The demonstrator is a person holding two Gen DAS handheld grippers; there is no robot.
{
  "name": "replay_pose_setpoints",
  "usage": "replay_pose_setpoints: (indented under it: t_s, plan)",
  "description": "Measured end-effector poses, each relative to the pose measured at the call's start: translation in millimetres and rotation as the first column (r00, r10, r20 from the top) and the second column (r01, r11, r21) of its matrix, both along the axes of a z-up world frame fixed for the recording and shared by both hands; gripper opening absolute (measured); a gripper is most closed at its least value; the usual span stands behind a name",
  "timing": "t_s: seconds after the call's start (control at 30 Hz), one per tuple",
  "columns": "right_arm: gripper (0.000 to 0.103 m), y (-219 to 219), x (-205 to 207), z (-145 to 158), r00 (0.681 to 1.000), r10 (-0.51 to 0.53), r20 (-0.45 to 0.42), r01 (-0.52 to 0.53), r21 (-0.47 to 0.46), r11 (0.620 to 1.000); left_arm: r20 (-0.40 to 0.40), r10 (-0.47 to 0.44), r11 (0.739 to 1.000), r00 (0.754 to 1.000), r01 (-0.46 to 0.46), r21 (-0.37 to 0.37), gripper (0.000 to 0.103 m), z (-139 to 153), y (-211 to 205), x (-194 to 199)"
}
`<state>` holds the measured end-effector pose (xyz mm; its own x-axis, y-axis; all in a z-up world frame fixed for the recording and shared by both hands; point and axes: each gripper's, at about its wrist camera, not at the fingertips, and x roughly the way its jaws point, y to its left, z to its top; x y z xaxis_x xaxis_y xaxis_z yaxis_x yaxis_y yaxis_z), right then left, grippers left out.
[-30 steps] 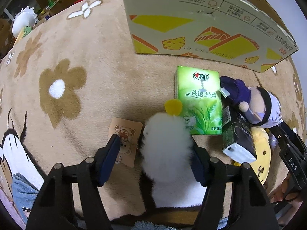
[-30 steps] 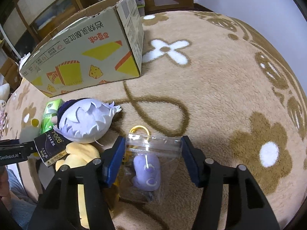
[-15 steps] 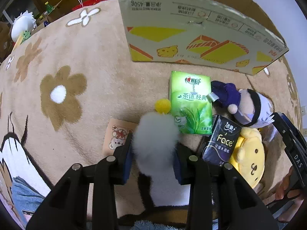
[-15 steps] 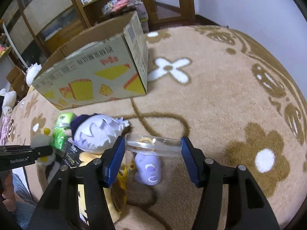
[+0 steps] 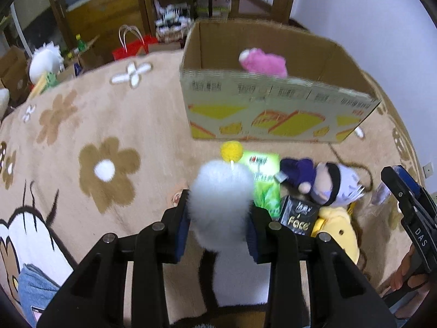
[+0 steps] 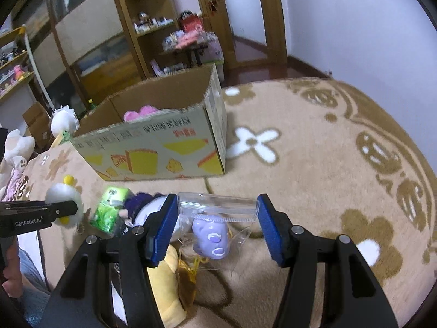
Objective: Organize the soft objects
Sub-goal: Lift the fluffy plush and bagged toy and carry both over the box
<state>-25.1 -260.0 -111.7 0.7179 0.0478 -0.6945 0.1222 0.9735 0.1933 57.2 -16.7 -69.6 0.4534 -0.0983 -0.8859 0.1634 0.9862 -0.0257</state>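
Note:
My left gripper (image 5: pixel 218 218) is shut on a white fluffy plush (image 5: pixel 220 199) with a yellow pompom, held above the carpet; it also shows in the right wrist view (image 6: pixel 64 202). My right gripper (image 6: pixel 215 224) is shut on a clear zip bag (image 6: pixel 218 218) with a purple toy inside, lifted off the carpet. An open cardboard box (image 5: pixel 273 114) stands ahead, a pink plush (image 5: pixel 263 63) inside it. The box also shows in the right wrist view (image 6: pixel 153 147). A purple-haired doll (image 5: pixel 325 183) and a yellow plush (image 5: pixel 338 229) lie on the carpet.
A green tissue pack (image 5: pixel 266 180) and a black Face pack (image 5: pixel 299 216) lie beside the doll. The beige flower carpet (image 5: pixel 82 136) spreads left. Shelves (image 6: pixel 153 27), a red bag (image 5: pixel 131 46) and a white plush (image 5: pixel 45 63) stand beyond it.
My left gripper closed on the white plush and lifted it. My right gripper rose with the zip bag. Both views now tilt up toward the box opening.

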Motion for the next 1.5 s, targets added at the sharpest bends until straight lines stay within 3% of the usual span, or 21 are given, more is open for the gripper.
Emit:
replay_pose_setpoints:
  t_s: [0.27, 0.77, 1.07, 1.5]
  plan:
    - [0.062, 10, -9, 22, 0.991, 0.021, 0.134, -0.013, -0.058, 0.998, 0.144, 0.0, 1.0, 0.99, 0.004, -0.024, 0.034, 23, 3, -5]
    - [0.062, 28, -16, 42, 0.97, 0.084, 0.227, -0.066, -0.084, 0.994, 0.198, -0.027, 0.999, 0.98, 0.034, -0.031, 0.034, 31, -1, -3]
    - [0.062, 39, -8, 65, 0.946, 0.116, 0.304, -0.086, -0.108, 0.99, 0.316, -0.082, 0.996, 0.945, 0.086, 0.003, 0.034, 57, -18, 12]
    - [0.062, 36, 29, 84, 0.915, 0.151, 0.373, -0.111, -0.126, 0.986, 0.396, -0.1, 0.994, 0.913, 0.108, 0.003, 0.034, 76, -33, 55]
